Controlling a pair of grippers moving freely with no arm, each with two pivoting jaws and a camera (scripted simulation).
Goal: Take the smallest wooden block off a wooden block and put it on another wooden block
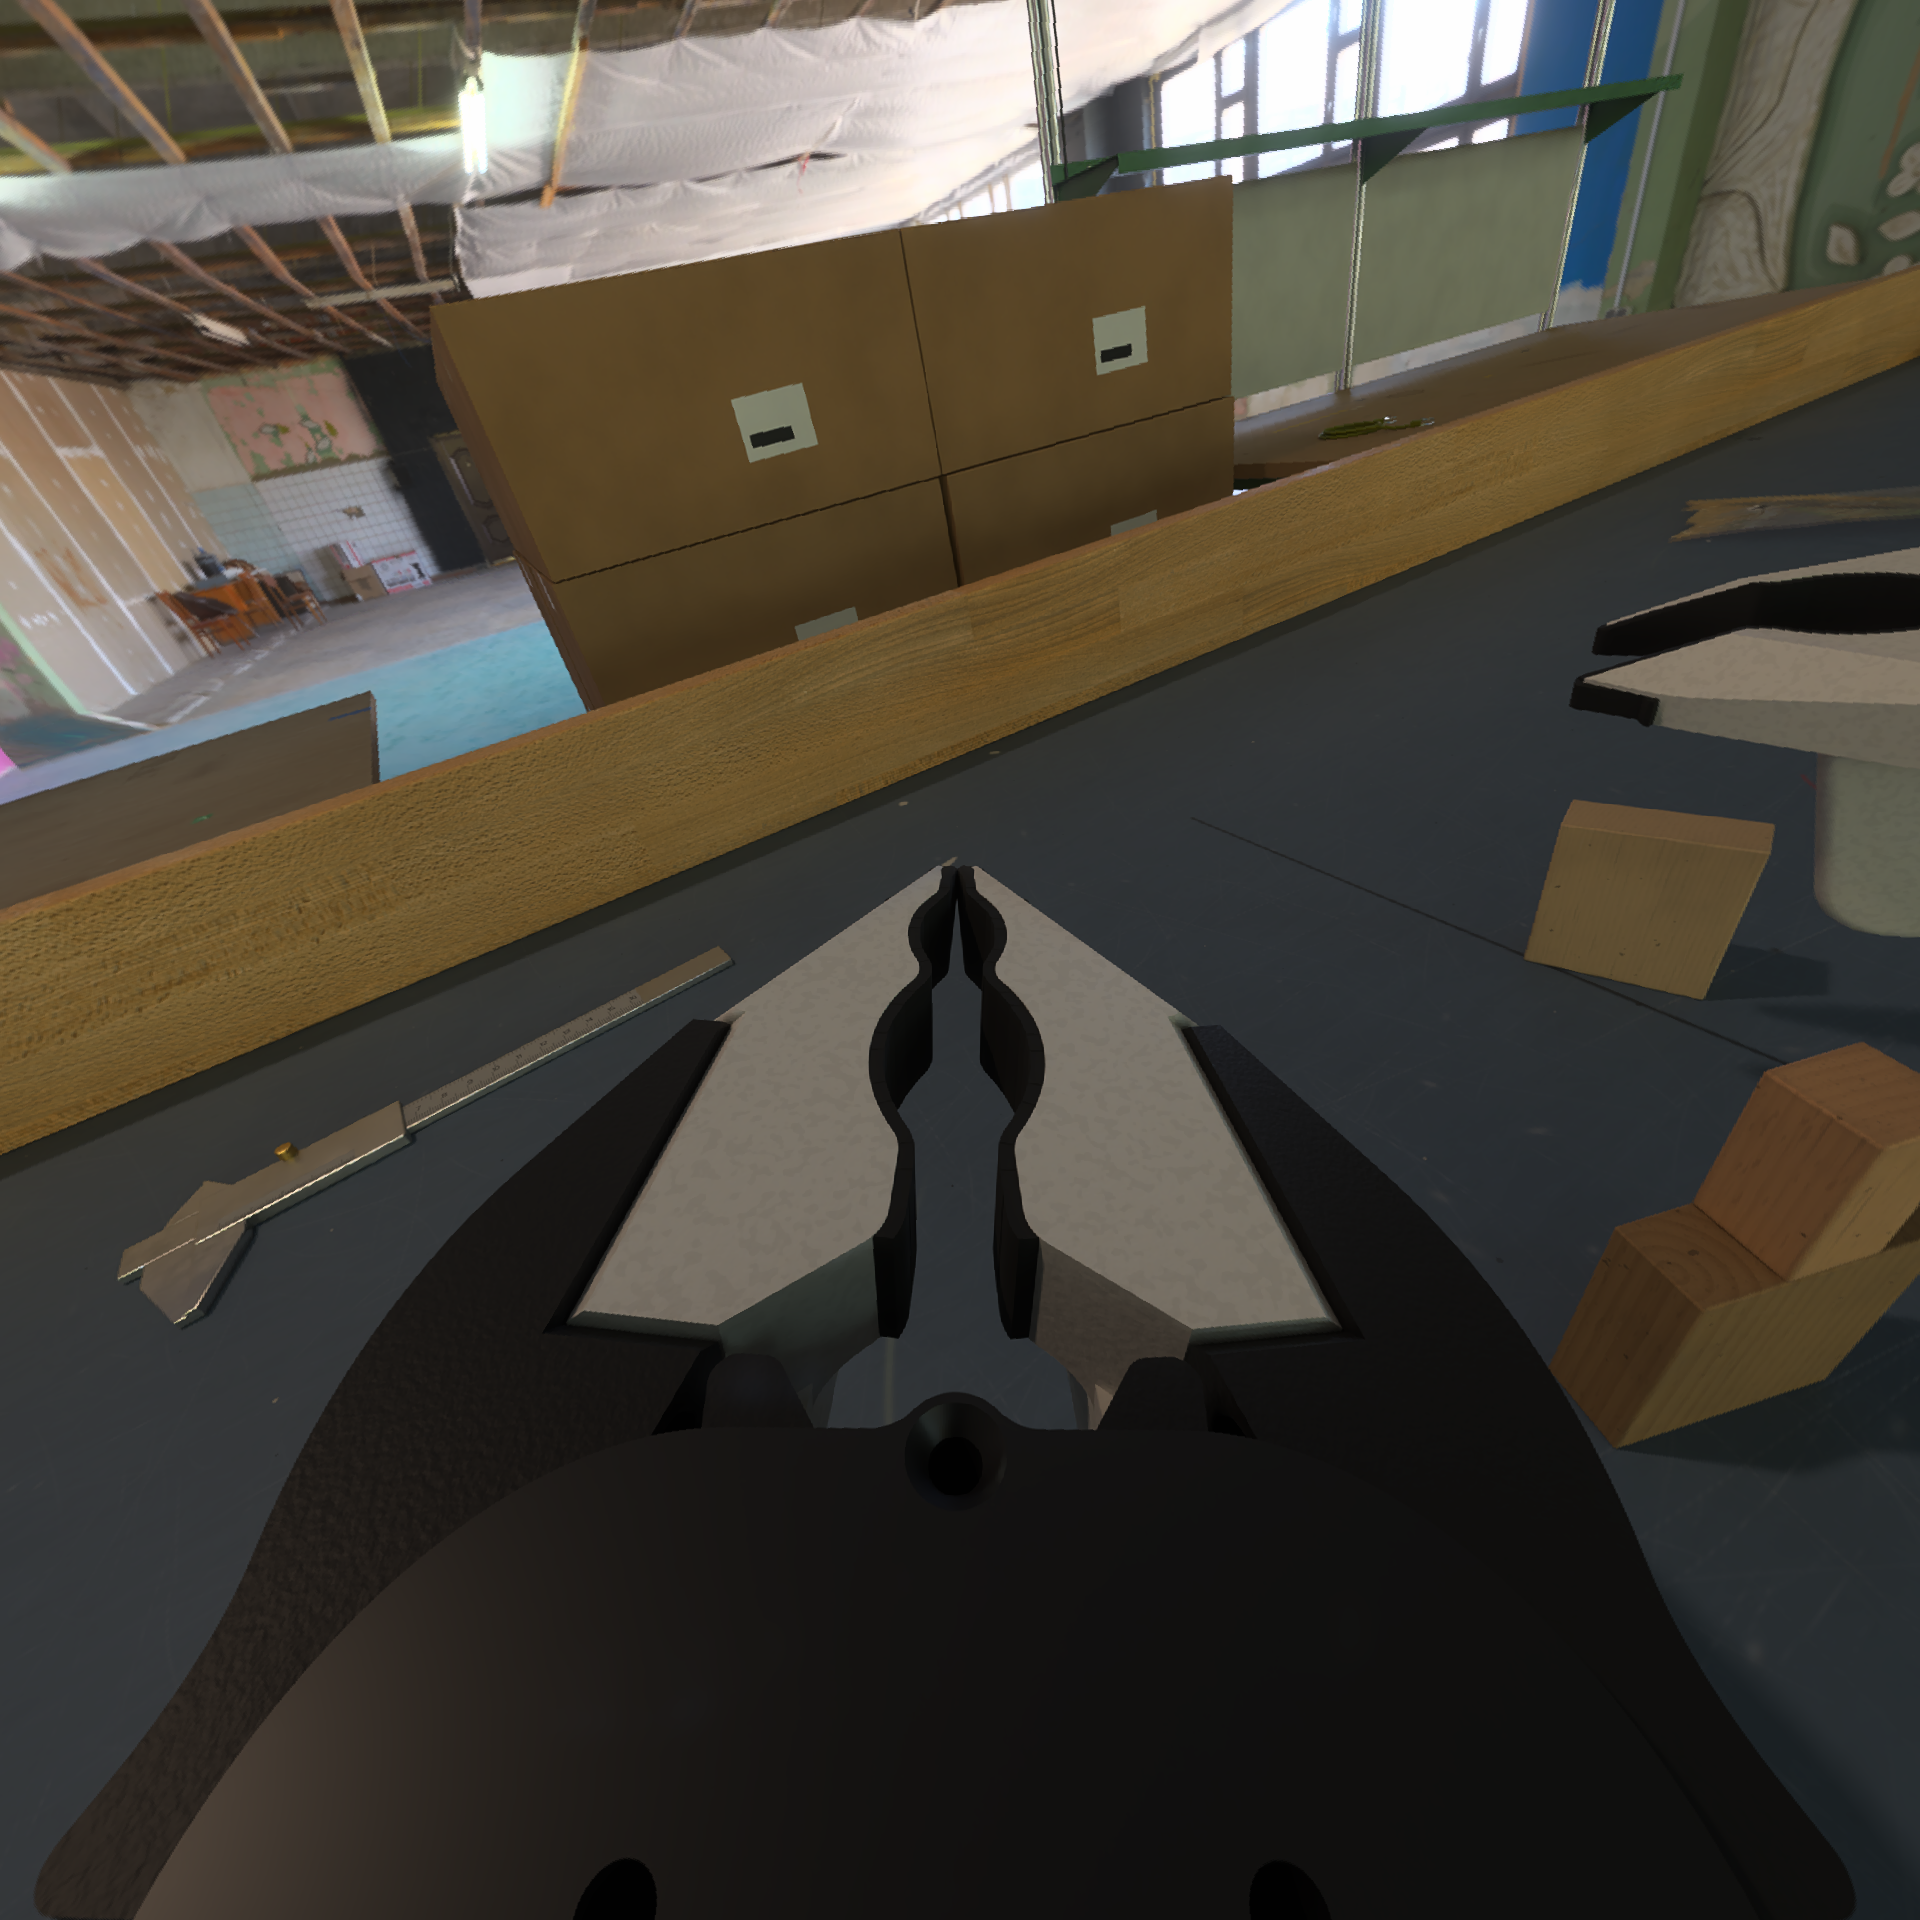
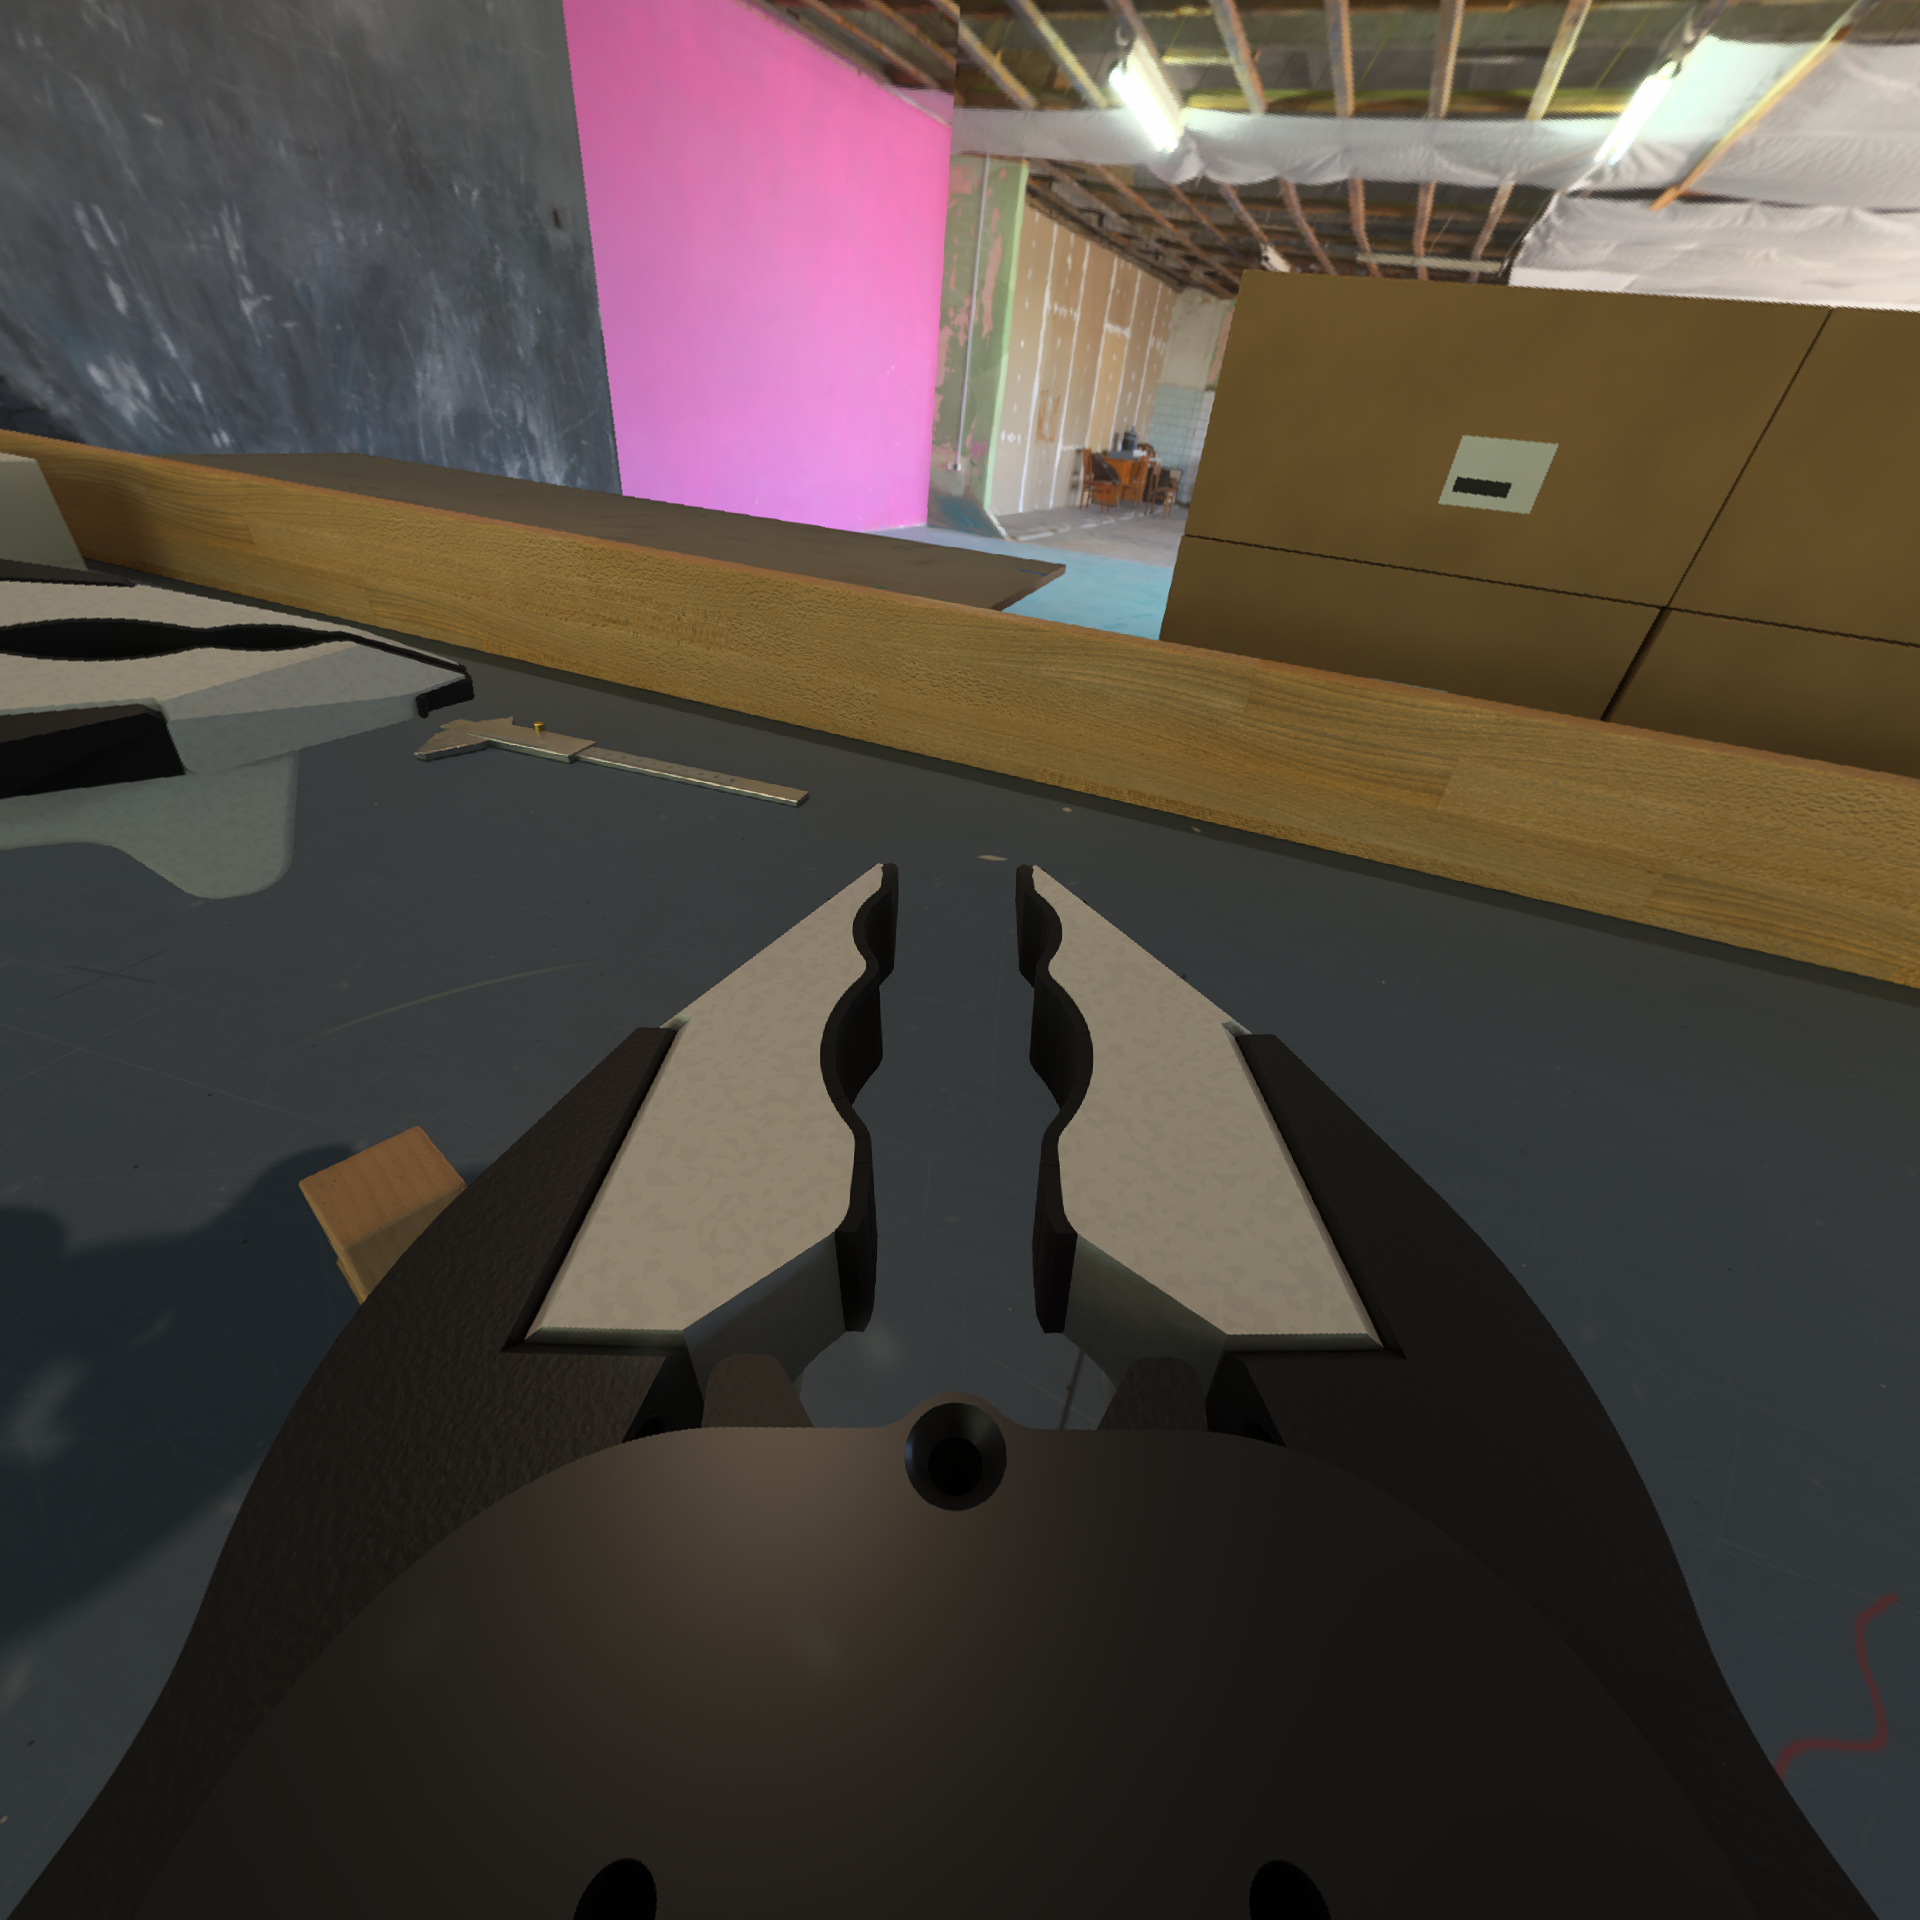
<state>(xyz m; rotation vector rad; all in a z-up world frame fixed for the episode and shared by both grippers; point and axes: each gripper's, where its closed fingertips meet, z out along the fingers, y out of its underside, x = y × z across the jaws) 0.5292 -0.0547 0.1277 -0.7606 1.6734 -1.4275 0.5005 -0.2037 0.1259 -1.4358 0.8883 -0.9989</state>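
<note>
In the left wrist view, a small darker wooden block (image 1: 1808, 1153) sits on top of a larger light wooden block (image 1: 1714, 1340) at the right edge. A separate light wooden block (image 1: 1647, 899) stands on the mat beyond them. My left gripper (image 1: 956, 878) is shut and empty, well to the left of the blocks. My right gripper (image 1: 1590, 670) shows farther right, beyond the separate block. In the right wrist view my right gripper (image 2: 956, 878) is open and empty over the mat. One wooden block (image 2: 379, 1205) shows low on the left, partly hidden by my gripper's body. The left gripper (image 2: 457, 691) shows at the far left.
A dark grey mat (image 1: 1299, 935) covers the table. A long wooden rail (image 1: 727, 769) runs along its far edge. A metal caliper (image 1: 416, 1122) lies on the left; it also shows in the right wrist view (image 2: 603, 753). Stacked cardboard boxes (image 1: 831, 416) stand behind the rail.
</note>
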